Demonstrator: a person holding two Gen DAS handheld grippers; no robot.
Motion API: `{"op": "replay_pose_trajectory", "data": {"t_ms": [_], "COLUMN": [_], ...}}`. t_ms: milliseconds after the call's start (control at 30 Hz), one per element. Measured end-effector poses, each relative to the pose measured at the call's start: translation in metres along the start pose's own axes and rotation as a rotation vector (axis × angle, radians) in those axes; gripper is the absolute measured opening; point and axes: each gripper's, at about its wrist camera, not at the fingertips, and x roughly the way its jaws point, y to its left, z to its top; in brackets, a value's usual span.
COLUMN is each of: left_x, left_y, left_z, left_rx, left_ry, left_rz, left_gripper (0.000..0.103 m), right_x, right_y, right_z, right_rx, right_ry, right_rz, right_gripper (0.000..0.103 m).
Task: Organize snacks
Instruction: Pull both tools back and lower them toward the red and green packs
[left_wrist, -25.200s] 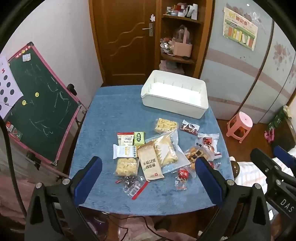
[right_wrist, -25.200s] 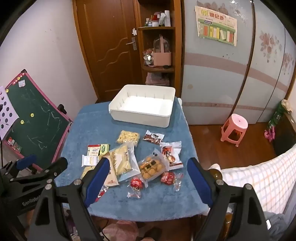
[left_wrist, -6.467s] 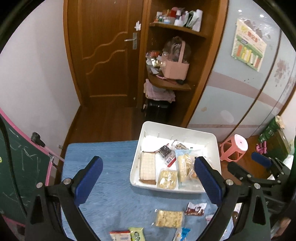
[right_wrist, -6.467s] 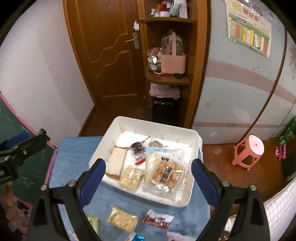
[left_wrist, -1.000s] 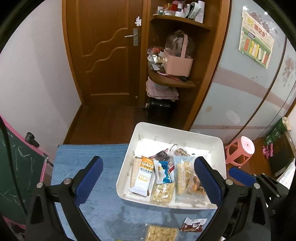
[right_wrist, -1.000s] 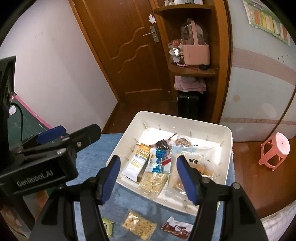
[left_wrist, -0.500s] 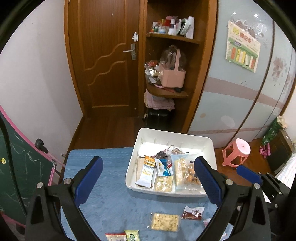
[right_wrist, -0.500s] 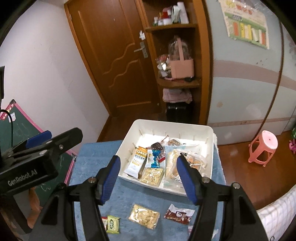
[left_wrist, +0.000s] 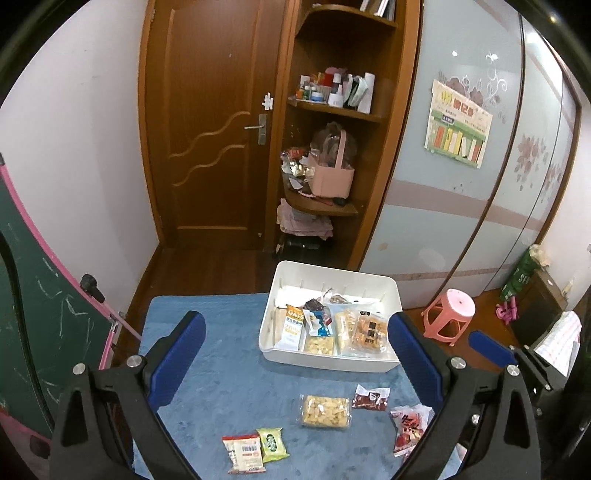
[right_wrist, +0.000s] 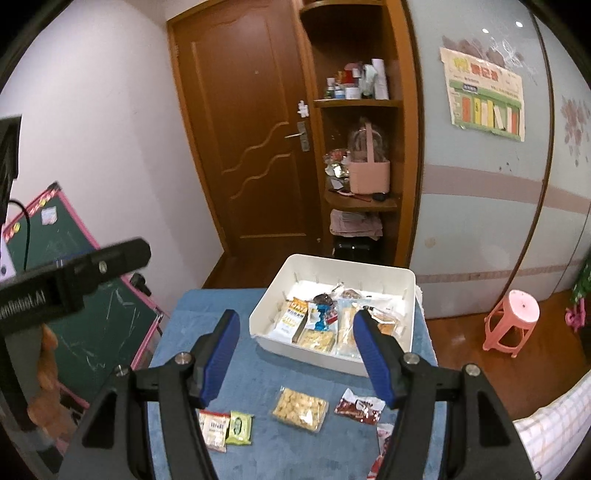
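You are between picks: both the left gripper (left_wrist: 295, 354) and right gripper (right_wrist: 295, 350) hang spread and empty above the table (left_wrist: 229, 387). The white bin (left_wrist: 391, 291) at 12 o'clock holds several packets; next, drop to the cracker packet (left_wrist: 325, 411) at 6 o'clock. Since a second ago you've pulled back, showing more loose snacks.

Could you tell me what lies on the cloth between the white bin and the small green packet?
Only bare blue cloth lies between the white bin and the green packet; the cracker bag sits just right of that line. The left wrist view shows it.
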Motion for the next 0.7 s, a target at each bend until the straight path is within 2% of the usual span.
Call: {"op": "replay_pose_trajectory", "data": {"t_ms": [167, 300, 500, 700], "left_x": [-0.01, 0.0, 0.038, 0.103], "left_y": [0.015, 0.029, 0.054, 0.077], "left_z": [-0.023, -0.053, -0.113, -0.192], "left_rx": [-0.025, -0.034, -0.064, -0.103], "left_ry": [0.019, 0.083, 0.221, 0.379], "left_rz": [-0.004, 0.016, 0.069, 0.11], "left_gripper": [0.099, 0.099, 0.099, 0.099], "right_x": [-0.003, 0.009, 0.042, 0.098], "right_y": [0.016, 0.013, 0.004, 0.013], "right_z": [-0.018, -0.036, -0.071, -0.112], "right_rx": [-0.056, -0.016, 0.054, 0.048], "right_ry": [0.034, 0.105, 0.234, 0.379], "right_rz": [-0.035, -0.031, 0.019, 0.044], "right_gripper": [0.065, 0.065, 0.065, 0.065]}}
